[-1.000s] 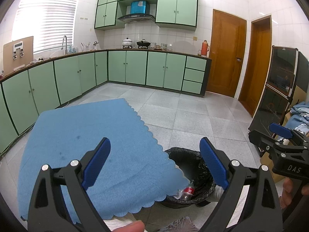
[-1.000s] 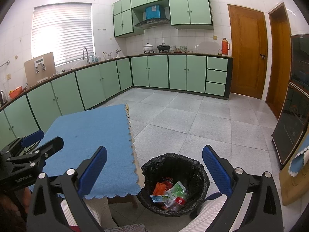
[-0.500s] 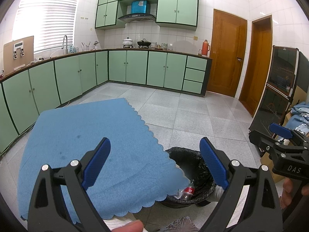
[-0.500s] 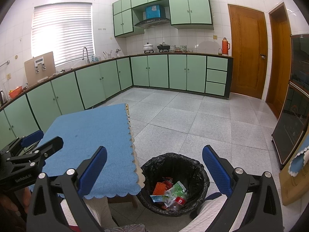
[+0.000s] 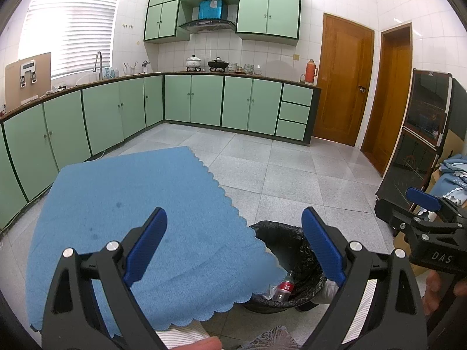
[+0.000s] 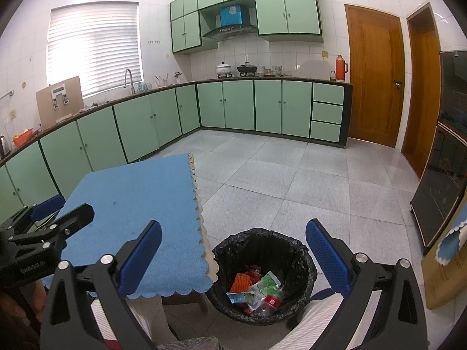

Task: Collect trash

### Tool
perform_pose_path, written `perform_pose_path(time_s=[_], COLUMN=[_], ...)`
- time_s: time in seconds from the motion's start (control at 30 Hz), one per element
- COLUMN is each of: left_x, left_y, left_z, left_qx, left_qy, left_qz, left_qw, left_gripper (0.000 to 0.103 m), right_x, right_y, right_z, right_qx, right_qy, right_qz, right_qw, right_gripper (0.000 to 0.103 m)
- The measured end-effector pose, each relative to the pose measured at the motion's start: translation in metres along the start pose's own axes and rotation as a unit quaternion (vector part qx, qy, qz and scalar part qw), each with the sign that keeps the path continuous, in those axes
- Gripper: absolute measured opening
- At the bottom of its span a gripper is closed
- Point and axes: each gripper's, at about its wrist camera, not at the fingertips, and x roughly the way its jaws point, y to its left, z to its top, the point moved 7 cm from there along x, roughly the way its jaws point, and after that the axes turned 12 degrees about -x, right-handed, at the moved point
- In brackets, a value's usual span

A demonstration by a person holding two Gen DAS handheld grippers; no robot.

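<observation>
Hovering with fingers spread and empty, both grippers, left gripper (image 5: pixel 234 242) and right gripper (image 6: pixel 233 250), look finished: wrappers fill the bin (image 6: pixel 264 274) by the counter's (image 6: pixel 131 201) bare corner.

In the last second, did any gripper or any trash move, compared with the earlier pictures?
Nothing visibly changed. The left gripper and the right gripper hang open and empty in the same places, the trash bin holds the same wrappers and bottle, and the blue cloth lies as before.
</observation>
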Motion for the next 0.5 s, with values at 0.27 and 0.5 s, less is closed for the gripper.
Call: perform_pose_path(time_s=[0.27,0.5], left_x=[0.0021,0.0025], left_y=[-0.0038,-0.0045], left_z=[-0.0032,-0.0047], left_qx=[-0.002,-0.002], left_qy=[0.003,0.004], left_qz=[0.001,0.001], left_qw=[1.0,1.0], left_gripper=[0.09,0.09], right_x=[0.0001,0.0], right_y=[0.0002,0.0003], right_z=[0.0002,0.0003], right_qx=[0.0,0.0], right_qy=[0.0,0.0], right_qz=[0.0,0.0], right_qw=[1.0,1.0], right_gripper=[0.097,0.097])
